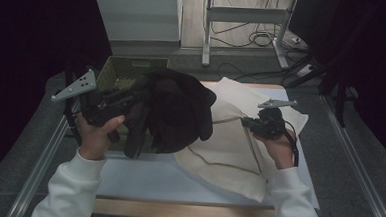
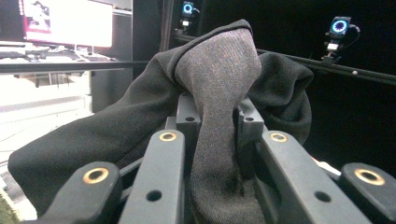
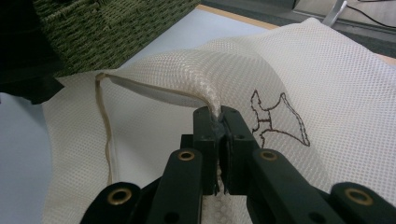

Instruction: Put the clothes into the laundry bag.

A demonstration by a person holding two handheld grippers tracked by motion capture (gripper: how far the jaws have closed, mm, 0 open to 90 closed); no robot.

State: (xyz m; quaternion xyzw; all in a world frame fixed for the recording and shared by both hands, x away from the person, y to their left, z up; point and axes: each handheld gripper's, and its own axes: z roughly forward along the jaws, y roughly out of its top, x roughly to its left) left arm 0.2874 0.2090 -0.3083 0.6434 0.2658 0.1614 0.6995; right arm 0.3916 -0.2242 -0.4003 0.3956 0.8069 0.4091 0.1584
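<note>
A dark knitted garment (image 1: 178, 110) hangs bunched above the table, and my left gripper (image 1: 131, 103) is shut on a fold of it. In the left gripper view the grey-black cloth (image 2: 219, 93) runs up between the two jaws and drapes over them. A white mesh laundry bag (image 1: 232, 135) lies on the table to the right. My right gripper (image 1: 245, 122) is shut on the bag's top layer near its opening and lifts it. In the right gripper view the mesh (image 3: 205, 79) rises in a ridge out of the closed jaws (image 3: 218, 122), with the drawstring (image 3: 106, 130) trailing at the left.
A green woven basket (image 1: 120, 70) stands at the table's back left, partly behind the garment. The bag carries a small dark printed mark (image 3: 275, 120). The white tabletop (image 1: 147, 178) lies bare near the front edge. Metal rails run along both sides of the table.
</note>
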